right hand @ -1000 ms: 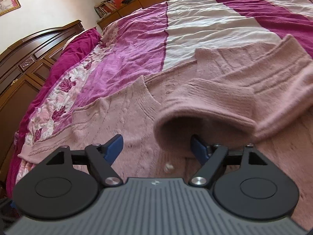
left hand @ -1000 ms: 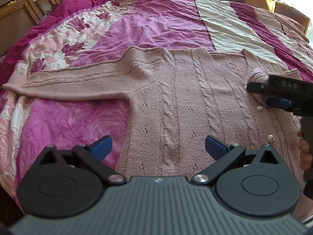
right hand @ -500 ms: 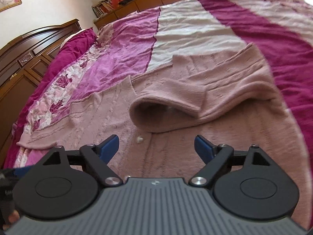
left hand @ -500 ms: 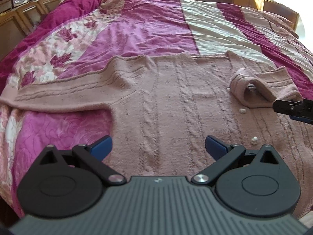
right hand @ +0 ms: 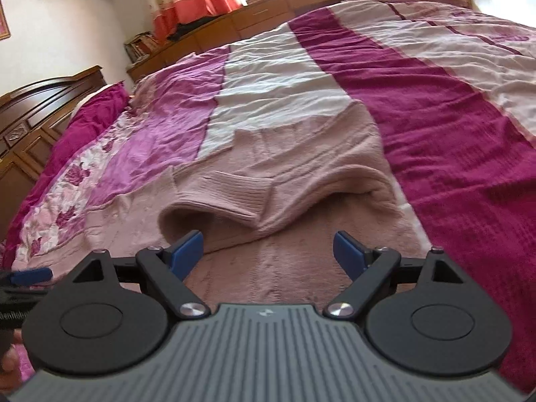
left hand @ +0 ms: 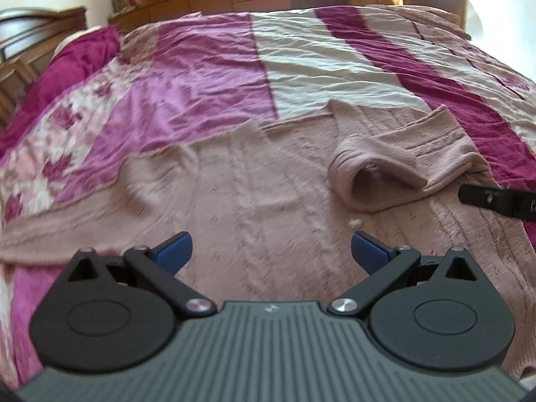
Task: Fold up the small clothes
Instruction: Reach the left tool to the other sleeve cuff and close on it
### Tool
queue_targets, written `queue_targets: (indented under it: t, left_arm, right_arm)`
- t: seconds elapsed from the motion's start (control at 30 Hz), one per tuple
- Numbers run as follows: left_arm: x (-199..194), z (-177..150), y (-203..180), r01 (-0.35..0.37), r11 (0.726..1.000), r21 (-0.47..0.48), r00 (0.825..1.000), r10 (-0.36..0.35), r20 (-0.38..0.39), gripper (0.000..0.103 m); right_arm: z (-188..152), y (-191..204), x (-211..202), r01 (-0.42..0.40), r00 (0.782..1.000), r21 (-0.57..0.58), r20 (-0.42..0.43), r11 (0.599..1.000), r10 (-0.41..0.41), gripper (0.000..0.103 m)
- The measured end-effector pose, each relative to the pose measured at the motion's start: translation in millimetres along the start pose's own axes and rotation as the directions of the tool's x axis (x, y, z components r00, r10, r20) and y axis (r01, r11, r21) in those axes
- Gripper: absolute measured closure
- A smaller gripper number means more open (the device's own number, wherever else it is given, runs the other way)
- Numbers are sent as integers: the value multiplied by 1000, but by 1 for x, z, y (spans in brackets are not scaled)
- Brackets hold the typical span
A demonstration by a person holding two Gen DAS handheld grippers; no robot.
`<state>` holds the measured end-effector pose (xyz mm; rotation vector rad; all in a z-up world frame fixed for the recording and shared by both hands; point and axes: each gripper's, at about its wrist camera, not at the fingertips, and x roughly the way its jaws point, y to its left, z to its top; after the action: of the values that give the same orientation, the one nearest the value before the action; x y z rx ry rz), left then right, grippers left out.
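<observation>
**Left sleeve is the next thing to fold**

The pink cardigan (left hand: pixel 254 201) lies flat on the bed (left hand: pixel 301 57), its body straight ahead of both tools. One sleeve (right hand: pixel 268 194) is already doubled over the chest, just ahead of the right hand-held gripper (right hand: pixel 269 251). The other sleeve (left hand: pixel 83 207) runs out long to the left, nearest the left hand-held gripper (left hand: pixel 271 251), so that side likely takes the next fold. Both hand-held grippers are spread wide, holding nothing and hovering just above the knit.
</observation>
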<state>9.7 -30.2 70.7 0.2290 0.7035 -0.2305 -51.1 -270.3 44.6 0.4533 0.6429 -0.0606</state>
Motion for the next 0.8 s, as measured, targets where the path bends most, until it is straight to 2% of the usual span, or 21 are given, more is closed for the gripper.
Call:
queue_targets:
  t: [0.17, 0.27, 0.33, 0.47, 0.57, 0.67, 0.8]
  left_arm:
    - [14, 13, -21, -12, 998, 56, 999, 10, 37, 1]
    - [20, 17, -33, 5, 996, 94, 998, -11, 63, 5]
    - [25, 19, -44, 10, 991, 132, 997, -19, 72, 7]
    - [37, 20, -61, 19, 981, 191, 997, -34, 75, 17]
    - [46, 23, -69, 49, 978, 204, 996, -64, 64, 28]
    - [51, 27, -76, 65, 973, 222, 994, -81, 66, 30]
    - [55, 28, -86, 57, 955, 291, 992, -87, 92, 31]
  right_arm:
    - [-3, -15, 7, 41, 999, 35, 12, 999, -41, 16]
    - [-4, -26, 13, 80, 997, 57, 16, 995, -81, 28]
    - [-7, -31, 16, 83, 996, 74, 20, 994, -85, 32]
    - [-15, -35, 23, 98, 995, 71, 22, 993, -100, 39]
    - [-19, -35, 26, 105, 994, 46, 26, 993, -106, 40]
    - [-23, -34, 28, 108, 994, 25, 30, 994, -109, 40]
    - [-23, -37, 29, 99, 995, 31, 31, 995, -100, 39]
